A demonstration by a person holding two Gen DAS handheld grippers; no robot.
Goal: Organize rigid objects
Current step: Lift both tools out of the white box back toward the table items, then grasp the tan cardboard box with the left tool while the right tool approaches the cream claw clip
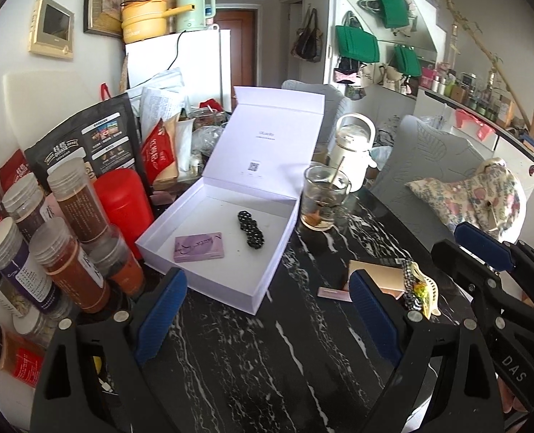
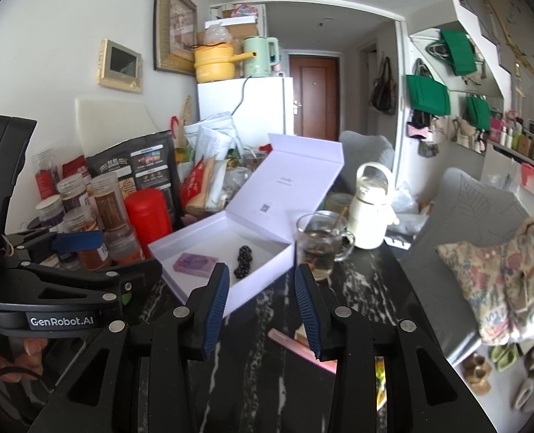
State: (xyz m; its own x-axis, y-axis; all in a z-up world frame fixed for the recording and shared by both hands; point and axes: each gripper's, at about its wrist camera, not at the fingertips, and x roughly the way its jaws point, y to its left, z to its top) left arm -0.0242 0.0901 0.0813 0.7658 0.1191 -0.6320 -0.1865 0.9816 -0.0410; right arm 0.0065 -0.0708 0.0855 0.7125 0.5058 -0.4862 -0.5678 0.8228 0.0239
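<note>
An open white box [image 1: 180,252] [image 2: 202,281] stands on the black marble table, lid raised. Inside lie a purple flat case [image 1: 199,246] [image 2: 194,263] and a black dotted hair clip [image 1: 250,229] [image 2: 244,260]. To the right of the box lie a gold flat case [image 1: 378,274], a pink strip [image 1: 333,294] [image 2: 292,344] and a checkered and yellow hair clip [image 1: 420,290]. My left gripper [image 1: 267,314] is open and empty, in front of the box. My right gripper [image 2: 261,306] is open and empty, above the table just right of the box; it also shows in the left wrist view [image 1: 483,249].
Spice jars [image 1: 68,238] and a red canister [image 1: 124,205] crowd the left side. A glass mug of tea [image 1: 322,198] [image 2: 321,245] and a cream kettle [image 1: 351,148] stand behind the box. A grey chair with a floral cushion [image 2: 498,274] is at the right.
</note>
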